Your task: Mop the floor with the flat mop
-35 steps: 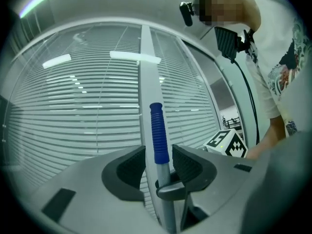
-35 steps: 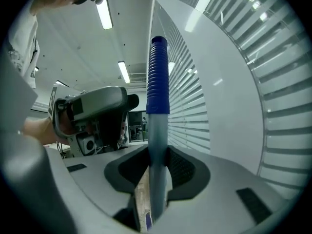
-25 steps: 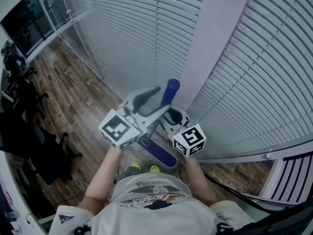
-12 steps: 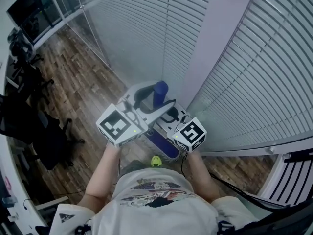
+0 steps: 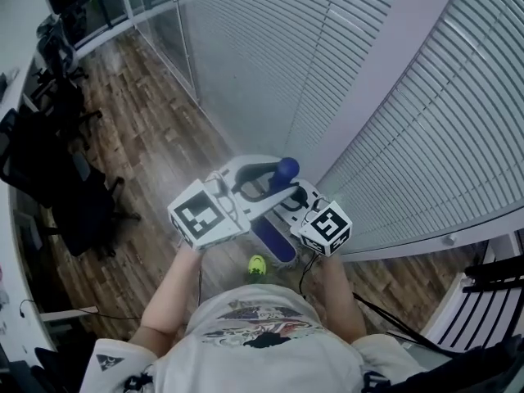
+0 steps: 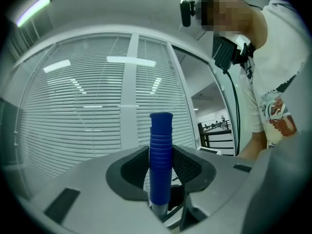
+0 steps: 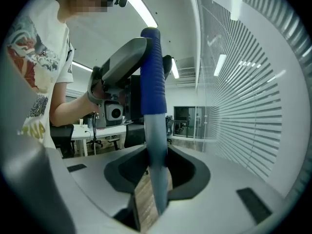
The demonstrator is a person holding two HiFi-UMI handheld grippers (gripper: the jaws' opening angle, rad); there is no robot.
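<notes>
At the far left of the head view, black office chairs (image 5: 74, 211) are standing on a wooden floor (image 5: 147, 137) of brown planks. Moving towards the middle, the person, seen from above in a white printed shirt (image 5: 262, 334), is reaching both forearms forward. The left gripper (image 5: 260, 174) is pointing roughly level, with its marker cube facing up. In the left gripper view, this gripper is pinching the ribbed blue grip (image 6: 161, 150) at the top of the flat mop. Its jaws have just been closing, and the dark pads are now pressing on either side of the grip, which is standing upright between them. Below the grippers, the blue mop head (image 5: 274, 242) is lying flat on the floor just ahead of the person. A yellow-green shoe (image 5: 257, 264) is showing just beside its near end. Slightly further right, the right gripper (image 5: 286, 201) is sitting just beside the left one and lower on the mop. In the right gripper view, its jaws are clamping the silver shaft (image 7: 156, 145) just under the blue grip, with the left gripper visible higher up the handle. White slatted blinds (image 5: 426, 129) are filling the top and right of the head view, meeting the floor close to the mop head.
</notes>
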